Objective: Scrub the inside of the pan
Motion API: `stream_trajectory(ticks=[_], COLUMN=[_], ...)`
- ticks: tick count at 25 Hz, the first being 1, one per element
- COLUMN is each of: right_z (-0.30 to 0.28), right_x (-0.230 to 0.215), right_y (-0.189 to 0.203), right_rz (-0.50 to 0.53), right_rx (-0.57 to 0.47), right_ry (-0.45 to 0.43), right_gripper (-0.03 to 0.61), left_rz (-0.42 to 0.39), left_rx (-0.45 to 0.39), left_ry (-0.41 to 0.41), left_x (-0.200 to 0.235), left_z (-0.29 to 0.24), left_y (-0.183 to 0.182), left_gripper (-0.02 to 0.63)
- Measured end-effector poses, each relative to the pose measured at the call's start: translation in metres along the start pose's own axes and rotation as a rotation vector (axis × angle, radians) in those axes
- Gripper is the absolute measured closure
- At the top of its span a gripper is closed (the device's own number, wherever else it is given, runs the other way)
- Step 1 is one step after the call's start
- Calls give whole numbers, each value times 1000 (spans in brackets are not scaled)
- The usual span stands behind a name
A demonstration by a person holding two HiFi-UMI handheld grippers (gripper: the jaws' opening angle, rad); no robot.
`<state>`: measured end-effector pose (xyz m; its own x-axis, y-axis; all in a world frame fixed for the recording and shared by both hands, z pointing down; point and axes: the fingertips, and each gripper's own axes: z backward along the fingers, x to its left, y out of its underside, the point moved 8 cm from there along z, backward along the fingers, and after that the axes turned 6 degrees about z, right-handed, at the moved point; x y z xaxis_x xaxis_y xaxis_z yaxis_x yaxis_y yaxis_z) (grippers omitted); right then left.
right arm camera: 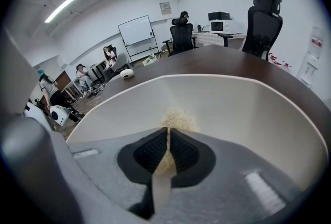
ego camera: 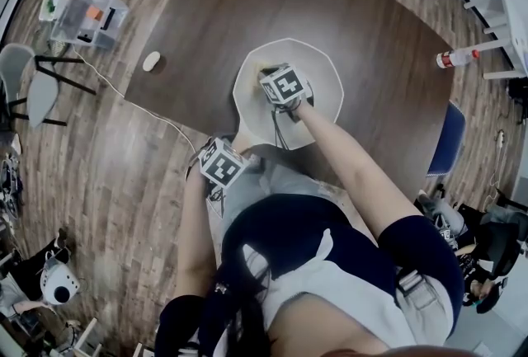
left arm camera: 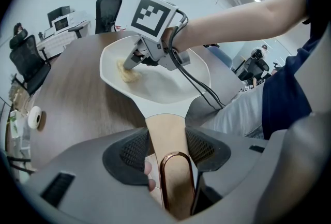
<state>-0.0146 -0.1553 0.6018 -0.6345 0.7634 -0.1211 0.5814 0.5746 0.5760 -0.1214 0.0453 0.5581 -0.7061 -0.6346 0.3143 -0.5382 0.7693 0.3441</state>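
A white pan [ego camera: 326, 75] [left arm camera: 170, 88] [right arm camera: 248, 109] rests on the dark wooden table [ego camera: 371, 25]. Its tan handle [left arm camera: 165, 135] with a copper loop runs back toward me. My left gripper [left arm camera: 166, 153] [ego camera: 221, 162] is shut on that handle at the table's near edge. My right gripper [right arm camera: 168, 148] [ego camera: 285, 87] [left arm camera: 135, 60] sits inside the pan, shut on a pale fibrous scrubber [right arm camera: 176, 120] [left arm camera: 126, 72] whose tuft presses on the pan floor near the far-left wall.
A small white roll [ego camera: 151, 61] [left arm camera: 34, 117] [right arm camera: 125, 73] lies on the table at the left. A bottle [ego camera: 456, 58] lies at the table's right end. Office chairs [left arm camera: 28, 60] [right arm camera: 265, 16] stand around the table, and a clear plastic bin [ego camera: 89, 17] sits on the floor.
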Motion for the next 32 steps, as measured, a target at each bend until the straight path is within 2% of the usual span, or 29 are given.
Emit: stream_trajectory(ticks=[17, 22, 25, 32], right_z=[13, 17, 21, 24], right_x=[-37, -45, -46, -50], right_y=[12, 17, 25, 27], right_rz=[-87, -119, -145, -125], right_rx=[64, 90, 146, 167], right_ry=[181, 197, 210, 267], right_gripper=[563, 563, 563, 563], left_rz=[13, 15, 12, 3], left_rx=[-3, -1, -8, -25], left_ry=[9, 11, 11, 5], left_x=[2, 2, 2, 4], left_z=[1, 1, 2, 0], left_y=[2, 0, 1, 2], left_gripper=[390, 390, 390, 390])
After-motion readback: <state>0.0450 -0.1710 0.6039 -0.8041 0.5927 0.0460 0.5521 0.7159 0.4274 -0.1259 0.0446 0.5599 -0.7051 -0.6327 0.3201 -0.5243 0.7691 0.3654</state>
